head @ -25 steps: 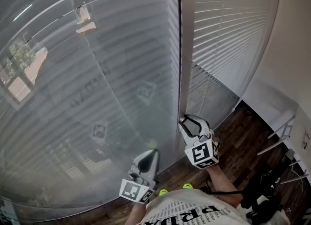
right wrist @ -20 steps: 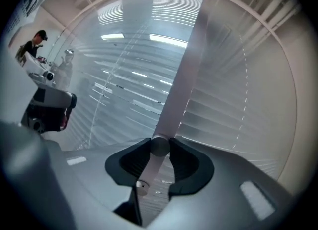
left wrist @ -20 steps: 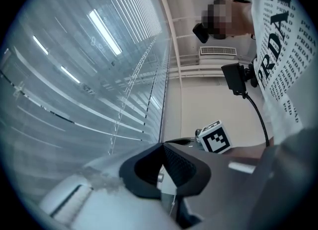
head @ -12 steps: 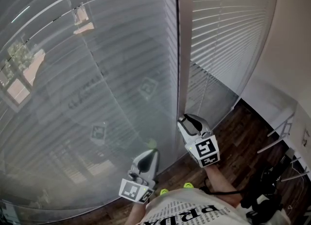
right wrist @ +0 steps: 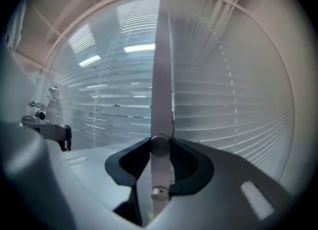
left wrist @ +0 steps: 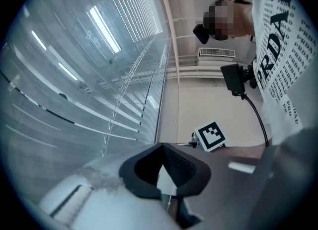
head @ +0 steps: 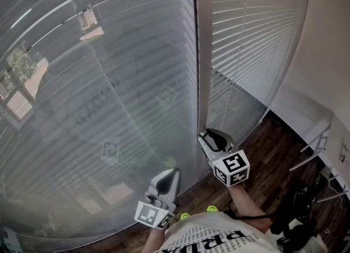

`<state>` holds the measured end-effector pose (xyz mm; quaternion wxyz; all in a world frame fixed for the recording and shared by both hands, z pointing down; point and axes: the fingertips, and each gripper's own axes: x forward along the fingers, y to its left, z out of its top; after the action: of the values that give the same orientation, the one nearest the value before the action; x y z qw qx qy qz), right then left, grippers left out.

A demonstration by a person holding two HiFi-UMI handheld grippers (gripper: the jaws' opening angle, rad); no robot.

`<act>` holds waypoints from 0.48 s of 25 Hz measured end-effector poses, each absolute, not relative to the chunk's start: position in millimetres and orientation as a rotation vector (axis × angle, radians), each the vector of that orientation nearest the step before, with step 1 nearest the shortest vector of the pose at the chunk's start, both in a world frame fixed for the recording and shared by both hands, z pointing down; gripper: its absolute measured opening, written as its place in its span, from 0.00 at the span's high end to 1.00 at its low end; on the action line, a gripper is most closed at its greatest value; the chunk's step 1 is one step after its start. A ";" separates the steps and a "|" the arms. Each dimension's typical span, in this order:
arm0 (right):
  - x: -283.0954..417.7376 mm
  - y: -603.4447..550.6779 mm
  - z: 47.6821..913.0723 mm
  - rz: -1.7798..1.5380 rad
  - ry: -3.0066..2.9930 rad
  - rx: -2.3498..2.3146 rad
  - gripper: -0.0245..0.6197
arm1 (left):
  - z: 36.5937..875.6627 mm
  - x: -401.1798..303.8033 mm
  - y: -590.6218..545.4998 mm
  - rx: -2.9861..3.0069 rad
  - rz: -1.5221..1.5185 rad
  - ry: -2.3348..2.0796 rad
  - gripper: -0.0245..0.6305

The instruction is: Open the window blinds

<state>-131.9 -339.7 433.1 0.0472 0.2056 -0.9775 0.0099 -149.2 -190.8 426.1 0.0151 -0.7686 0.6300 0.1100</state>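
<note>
Gripping the wand (right wrist: 160, 75), my right tongs (right wrist: 160, 147) are clenched on it, and it runs straight up toward twelve o'clock. My left tongs (left wrist: 163, 147) are pinched together. A thin cord (left wrist: 169, 199) hangs at their six o'clock; I cannot tell whether it is caught. I judge the twist should stay on the wand's own line, with no sideways tug. The blinds (head: 109, 93) spread from nine to one o'clock, with the outdoors showing dimly through them. No containers show.
</note>
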 end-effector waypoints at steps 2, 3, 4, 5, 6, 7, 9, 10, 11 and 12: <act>-132.3 -340.2 432.9 0.068 -2.992 0.627 0.77 | 426.5 -149.0 -190.8 -2.393 0.340 1.961 0.98; -132.5 -340.6 433.1 0.061 -2.991 0.632 0.77 | 426.9 -148.8 -190.9 -2.394 0.339 1.961 0.98; -132.9 -341.1 433.5 0.032 -2.986 0.641 0.77 | 427.1 -148.6 -191.1 -2.394 0.339 1.961 0.98; -133.3 -341.3 434.0 -0.014 -2.975 0.651 0.77 | 427.1 -148.5 -191.3 -2.394 0.340 1.961 0.98; -133.7 -340.7 434.7 -0.067 -2.959 0.660 0.77 | 427.2 -148.2 -191.2 -2.394 0.340 1.962 0.98; -134.1 -339.5 435.3 -0.118 -2.941 0.661 0.77 | 427.3 -148.0 -190.8 -2.395 0.341 1.962 0.98; -134.4 -336.6 434.5 -0.238 -2.893 0.646 0.76 | 427.0 -147.7 -190.4 -2.394 0.344 1.964 0.98; -134.3 -335.3 433.0 -0.333 -2.858 0.633 0.76 | 426.8 -148.0 -190.7 -2.392 0.345 1.965 0.98; -134.3 -334.1 431.2 -0.447 -2.816 0.617 0.76 | 426.6 -148.7 -191.4 -2.389 0.346 1.967 0.98; -134.9 -332.6 429.6 -0.565 -2.770 0.600 0.75 | 426.5 -149.7 -192.3 -2.386 0.348 1.970 0.98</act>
<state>-134.9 -332.6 429.6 0.1255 0.2059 -0.9509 -0.1938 -149.7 -192.3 426.5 0.0142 -0.7662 0.6326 0.1118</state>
